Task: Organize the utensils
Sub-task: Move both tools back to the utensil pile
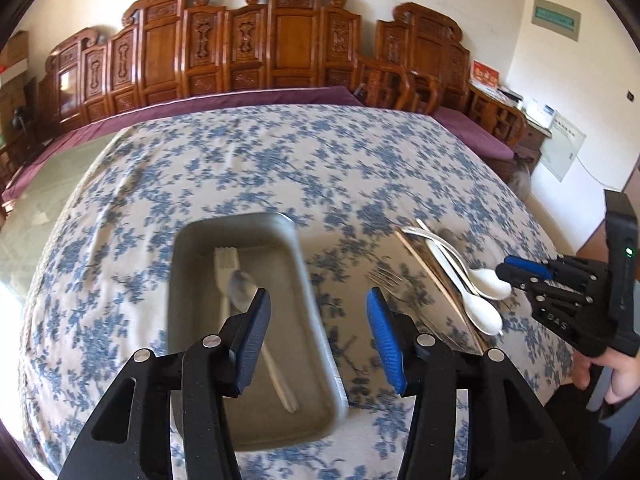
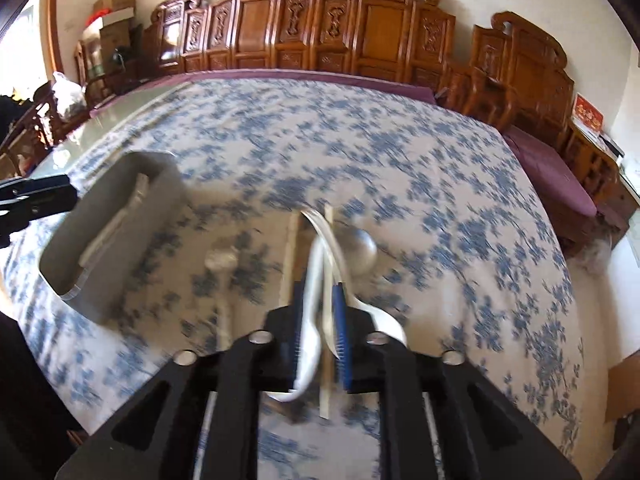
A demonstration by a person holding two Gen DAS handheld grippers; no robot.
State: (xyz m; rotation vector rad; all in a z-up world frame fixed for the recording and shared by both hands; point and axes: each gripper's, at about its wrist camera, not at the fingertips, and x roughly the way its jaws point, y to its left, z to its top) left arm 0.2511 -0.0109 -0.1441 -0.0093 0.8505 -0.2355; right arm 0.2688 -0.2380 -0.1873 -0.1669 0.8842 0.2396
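Note:
A grey metal tray (image 1: 308, 280) lies on the floral tablecloth and holds a white plastic fork (image 1: 224, 264) and a metal spoon (image 1: 242, 284). My left gripper (image 1: 316, 312) is open and empty, its left finger over the tray. To the right lie two white spoons (image 1: 480, 304), a metal fork (image 1: 386, 278) and chopsticks (image 1: 436, 280). My right gripper (image 2: 318, 312) has its jaws narrowed around the white spoons (image 2: 314, 272); it also shows in the left wrist view (image 1: 505, 270). The tray also shows in the right wrist view (image 2: 120, 276), with a metal ladle (image 2: 362, 252) and chopsticks (image 2: 289, 256).
The blue floral tablecloth (image 1: 260, 160) covers a big table with a purple edge (image 1: 240, 98). Carved wooden chairs (image 1: 280, 40) line the far wall. A side table with papers (image 1: 504, 96) stands at the right. The left gripper shows at the left edge of the right wrist view (image 2: 32, 196).

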